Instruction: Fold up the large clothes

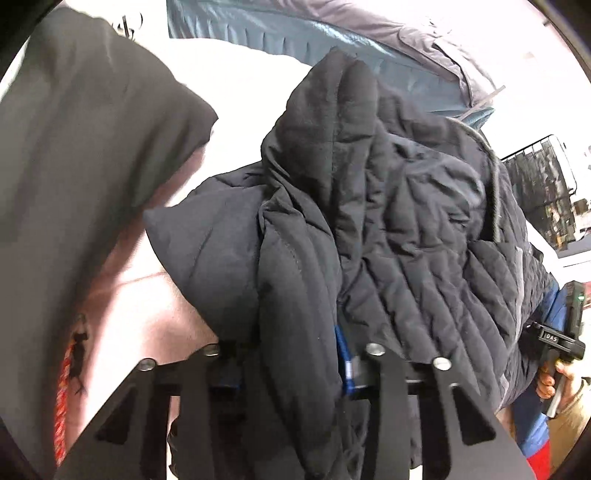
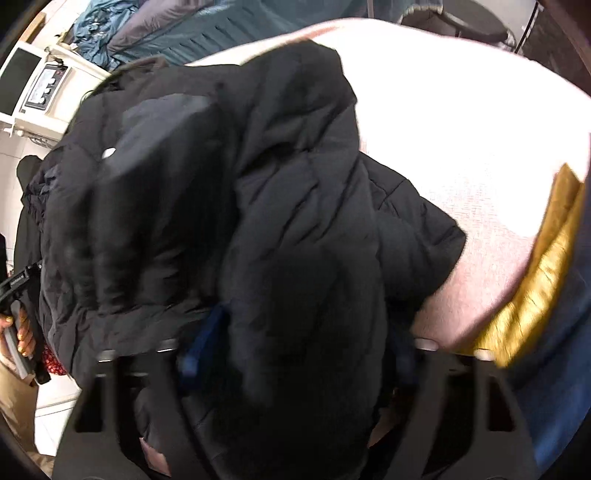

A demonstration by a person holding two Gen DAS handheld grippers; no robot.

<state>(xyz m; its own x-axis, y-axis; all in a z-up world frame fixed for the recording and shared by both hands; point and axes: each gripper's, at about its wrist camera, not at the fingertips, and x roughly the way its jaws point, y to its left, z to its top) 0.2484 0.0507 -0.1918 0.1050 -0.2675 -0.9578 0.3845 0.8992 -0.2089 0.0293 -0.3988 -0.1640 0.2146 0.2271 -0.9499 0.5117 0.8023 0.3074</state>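
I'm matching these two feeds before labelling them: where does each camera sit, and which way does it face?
Left wrist: on the left gripper, looking steeply down its fingers at the dark quilted jacket bunched between them on the white surface; the person's right hand shows at right.
Right wrist: on the right gripper, looking down at that jacket; the left hand shows at left.
Shared: jacket, white surface, teal bedding behind.

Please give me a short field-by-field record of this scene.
garment: dark quilted jacket, bunched on a white surface
left gripper: jacket fabric between its fingers, seemingly pinched
right gripper: jacket fold between its fingers, grip blurred
other clothes: teal and grey garments behind; grey cloth at left
fold: not yet neat
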